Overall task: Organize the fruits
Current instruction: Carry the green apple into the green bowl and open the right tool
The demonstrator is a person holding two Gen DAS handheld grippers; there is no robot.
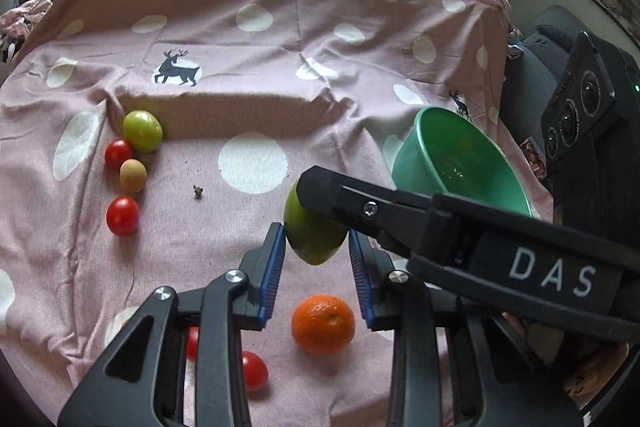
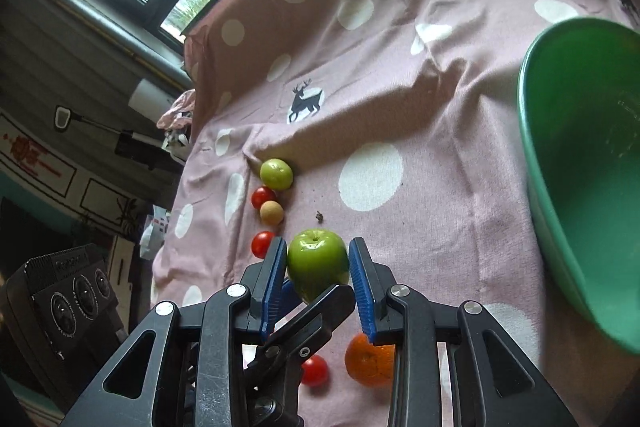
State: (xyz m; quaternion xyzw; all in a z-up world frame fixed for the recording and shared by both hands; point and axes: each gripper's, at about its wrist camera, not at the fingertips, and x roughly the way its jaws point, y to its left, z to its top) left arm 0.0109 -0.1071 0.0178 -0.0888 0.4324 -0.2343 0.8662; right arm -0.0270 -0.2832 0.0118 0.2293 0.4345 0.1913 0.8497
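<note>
We've got both claws on one green apple (image 1: pixel 314 237): left claw (image 1: pixel 316 269) pinches it by its blue pads, right claw (image 2: pixel 318 277) is clamped on it too, and the apple is held above the cloth-covered desk (image 1: pixel 248 107). Below lie an orange (image 1: pixel 323 324) and a cherry tomato (image 1: pixel 254 371). Further left: two more tomatoes, a tan fruit (image 1: pixel 133 175) and a smaller green fruit (image 1: pixel 142 131). Green bowl (image 1: pixel 460 163) sits tilted, right of the apple.
</note>
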